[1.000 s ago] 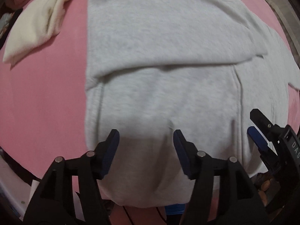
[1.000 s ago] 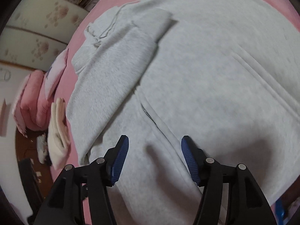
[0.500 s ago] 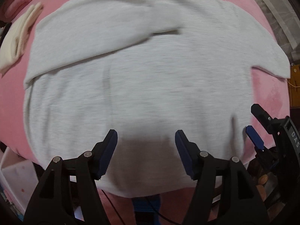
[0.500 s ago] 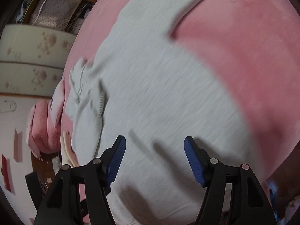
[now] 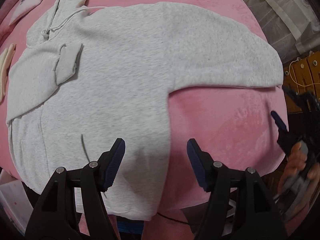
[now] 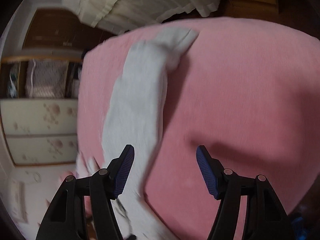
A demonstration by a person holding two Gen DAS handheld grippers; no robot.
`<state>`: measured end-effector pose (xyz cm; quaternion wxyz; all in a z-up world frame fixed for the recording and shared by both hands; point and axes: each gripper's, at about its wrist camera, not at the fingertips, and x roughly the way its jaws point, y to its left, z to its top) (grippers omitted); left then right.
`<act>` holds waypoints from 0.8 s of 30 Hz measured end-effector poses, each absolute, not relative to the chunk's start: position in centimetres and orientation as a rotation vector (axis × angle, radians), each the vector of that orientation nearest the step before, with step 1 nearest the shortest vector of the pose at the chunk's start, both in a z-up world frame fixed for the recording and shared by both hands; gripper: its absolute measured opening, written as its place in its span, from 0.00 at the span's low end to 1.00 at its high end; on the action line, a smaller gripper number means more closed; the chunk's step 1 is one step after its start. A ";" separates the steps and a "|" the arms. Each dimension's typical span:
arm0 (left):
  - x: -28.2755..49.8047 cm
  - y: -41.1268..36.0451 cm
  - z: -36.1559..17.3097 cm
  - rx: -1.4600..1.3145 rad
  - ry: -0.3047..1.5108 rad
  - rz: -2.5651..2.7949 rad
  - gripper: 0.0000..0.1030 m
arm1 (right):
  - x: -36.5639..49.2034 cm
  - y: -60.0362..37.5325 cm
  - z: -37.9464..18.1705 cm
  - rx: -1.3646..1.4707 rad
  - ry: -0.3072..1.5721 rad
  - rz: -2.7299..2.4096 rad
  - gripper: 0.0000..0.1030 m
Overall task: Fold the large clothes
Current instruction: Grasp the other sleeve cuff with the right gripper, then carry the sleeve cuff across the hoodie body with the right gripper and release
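A grey hoodie (image 5: pixel 112 92) lies flat on the pink bed (image 5: pixel 220 124), one sleeve folded across its chest. The left gripper (image 5: pixel 156 160) hovers released above its hem; the right gripper (image 6: pixel 165 170), blurred, seems empty too.

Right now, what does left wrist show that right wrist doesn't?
Left wrist only: the light grey hoodie's body, hood with white drawstring, one sleeve folded across the chest, and the right gripper at the frame edge. Right wrist only: floral cream cabinet doors. Both: the pink plush bed cover, the outstretched grey sleeve, pale curtains, open jaws holding nothing.
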<state>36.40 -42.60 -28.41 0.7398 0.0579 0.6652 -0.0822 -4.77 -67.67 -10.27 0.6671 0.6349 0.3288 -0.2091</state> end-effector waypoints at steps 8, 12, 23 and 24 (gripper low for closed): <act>37.8 -43.1 -31.5 0.195 1.483 -0.125 0.60 | -1.8 -73.1 -12.3 1.715 0.584 -0.474 0.62; 38.4 -43.1 -31.9 0.192 1.481 -0.102 0.60 | -0.3 -73.7 -12.1 1.763 0.526 -0.476 0.44; 39.1 -40.4 -29.8 0.107 1.431 -0.105 0.60 | -2.8 -73.2 -5.4 1.641 0.436 -0.533 0.25; 39.3 -39.7 -29.7 0.098 1.424 -0.104 0.60 | -2.1 -73.0 -3.9 1.604 0.429 -0.541 0.25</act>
